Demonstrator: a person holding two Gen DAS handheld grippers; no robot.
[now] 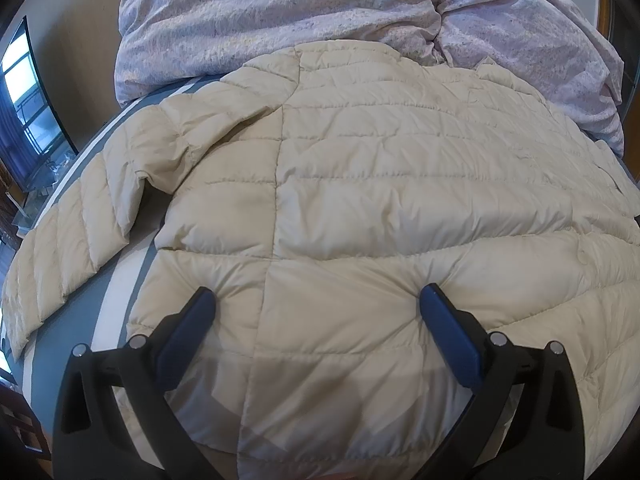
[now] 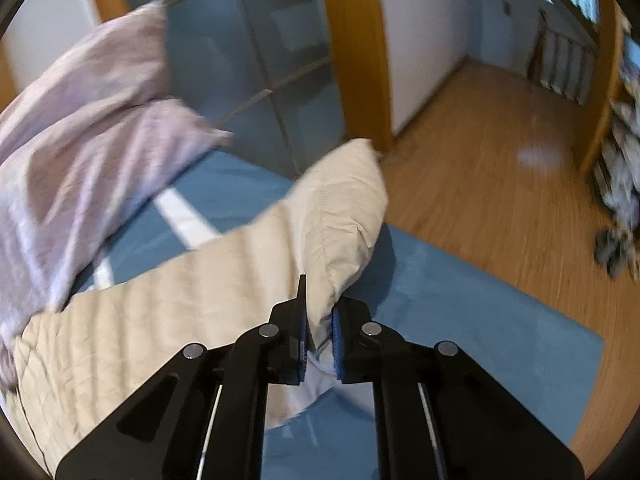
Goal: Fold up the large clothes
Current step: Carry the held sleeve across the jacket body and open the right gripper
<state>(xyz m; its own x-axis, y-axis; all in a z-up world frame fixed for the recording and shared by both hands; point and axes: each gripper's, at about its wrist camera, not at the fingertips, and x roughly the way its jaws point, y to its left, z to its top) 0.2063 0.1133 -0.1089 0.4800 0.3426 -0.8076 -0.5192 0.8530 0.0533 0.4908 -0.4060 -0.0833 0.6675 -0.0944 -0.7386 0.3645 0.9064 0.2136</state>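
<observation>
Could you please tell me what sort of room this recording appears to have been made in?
Most likely a bedroom: a cream quilted jacket lies on a bed with a blue sheet, beside rumpled lilac bedding, with a wooden floor alongside.

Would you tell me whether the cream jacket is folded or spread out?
Mostly spread: the jacket lies flat on the bed, one sleeve extended.

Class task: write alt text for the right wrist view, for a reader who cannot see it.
The right gripper is shut on a fold of a cream quilted jacket lying on a bed with a blue sheet. Lilac pillows lie to the left; a wooden floor stretches away on the right.
</observation>
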